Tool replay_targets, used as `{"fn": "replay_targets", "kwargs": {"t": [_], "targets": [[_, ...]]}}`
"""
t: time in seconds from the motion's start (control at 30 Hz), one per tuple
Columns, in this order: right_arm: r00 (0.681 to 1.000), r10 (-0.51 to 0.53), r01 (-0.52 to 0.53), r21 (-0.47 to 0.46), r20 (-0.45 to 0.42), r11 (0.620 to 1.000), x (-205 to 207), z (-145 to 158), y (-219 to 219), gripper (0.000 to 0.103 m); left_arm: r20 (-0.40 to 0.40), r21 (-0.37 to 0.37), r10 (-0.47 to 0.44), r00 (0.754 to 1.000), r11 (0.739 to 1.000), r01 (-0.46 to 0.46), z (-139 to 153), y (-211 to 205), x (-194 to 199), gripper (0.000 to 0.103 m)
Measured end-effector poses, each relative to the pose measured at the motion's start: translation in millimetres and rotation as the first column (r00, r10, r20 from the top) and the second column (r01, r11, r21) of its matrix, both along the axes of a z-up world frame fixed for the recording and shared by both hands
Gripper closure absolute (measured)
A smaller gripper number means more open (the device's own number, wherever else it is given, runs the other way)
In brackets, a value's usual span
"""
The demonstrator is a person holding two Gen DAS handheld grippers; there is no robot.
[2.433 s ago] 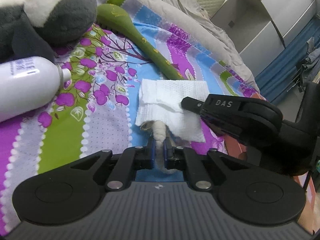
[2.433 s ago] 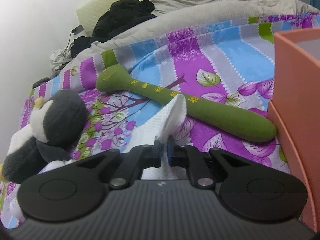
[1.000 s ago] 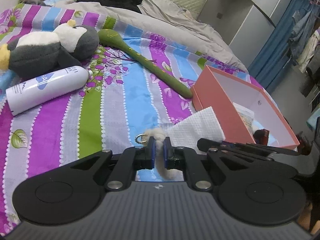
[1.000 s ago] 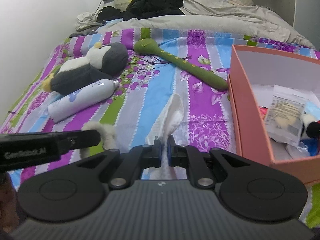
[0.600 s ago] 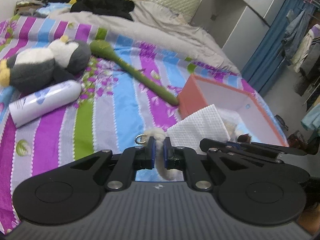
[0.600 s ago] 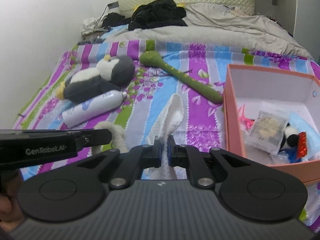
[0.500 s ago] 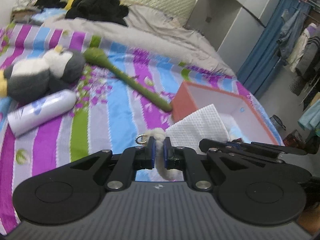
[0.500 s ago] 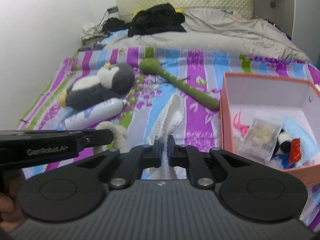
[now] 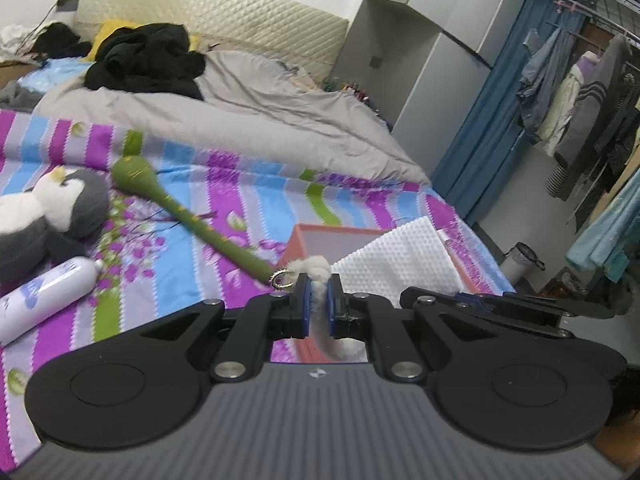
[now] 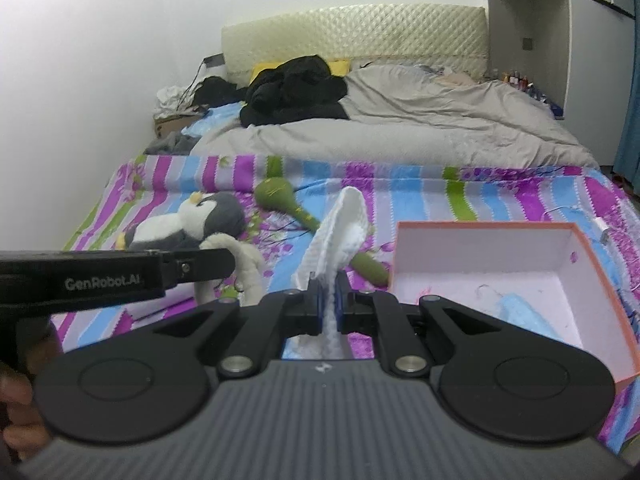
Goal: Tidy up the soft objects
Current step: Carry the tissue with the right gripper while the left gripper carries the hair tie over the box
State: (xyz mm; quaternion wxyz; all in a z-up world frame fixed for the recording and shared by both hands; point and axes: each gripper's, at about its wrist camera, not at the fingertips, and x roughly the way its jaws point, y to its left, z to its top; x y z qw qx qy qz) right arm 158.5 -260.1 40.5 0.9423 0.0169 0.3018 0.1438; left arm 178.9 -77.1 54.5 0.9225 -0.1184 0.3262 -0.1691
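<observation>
My left gripper (image 9: 317,305) is shut on a small white furry keychain toy (image 9: 314,270) with a metal ring, held high above the bed. Beside it, my right gripper (image 10: 329,305) is shut on a white textured cloth (image 10: 340,232) that stands up from its jaws. The same cloth (image 9: 400,262) shows to the right in the left wrist view, in front of the orange box (image 9: 298,246). In the right wrist view the orange box (image 10: 608,280) lies open at lower right, and the furry toy (image 10: 248,268) hangs from the left gripper's arm (image 10: 100,274).
On the striped bedspread (image 10: 440,192) lie a grey-and-white penguin plush (image 10: 188,228), a long green plush stick (image 9: 188,216) and a white bottle (image 9: 44,296). A grey duvet (image 10: 400,132) and black clothes (image 10: 296,92) fill the far end. A wardrobe (image 9: 432,80) stands right.
Both grippers have risen well above the bed with the furry toy and the cloth still in their jaws; the bed and box now look smaller and farther below.
</observation>
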Motion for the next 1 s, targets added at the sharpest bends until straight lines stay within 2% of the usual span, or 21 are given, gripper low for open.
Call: {"fn": "replay_targets", "kwargs": {"t": [0.17, 0.37, 0.6, 0.77, 1.0], "targets": [[0.999, -0.052, 0.052, 0.003, 0.015, 0.999, 9, 1, -33, 0.093, 0.009, 0.001, -0.039, 0.999, 0.999, 0.039, 2, -39, 19, 0.093], [0.991, -0.132, 0.133, -0.016, 0.014, 0.991, 19, -9, -78, 0.093, -0.021, -0.002, -0.078, 0.997, 0.997, 0.078, -18, -85, 47, 0.093], [0.968, -0.244, 0.243, -0.024, -0.064, 0.97, 36, -42, -129, 0.093, -0.092, 0.034, -0.114, 0.989, 0.993, 0.117, -57, -130, 82, 0.093], [0.952, -0.274, 0.269, -0.053, -0.138, 0.962, 56, -72, -147, 0.092, -0.18, 0.048, -0.135, 0.974, 0.988, 0.146, -96, -153, 108, 0.093], [0.932, -0.258, 0.252, -0.057, -0.253, 0.966, 85, -119, -157, 0.092, -0.285, 0.073, -0.152, 0.946, 0.981, 0.18, -144, -177, 137, 0.093]]}}
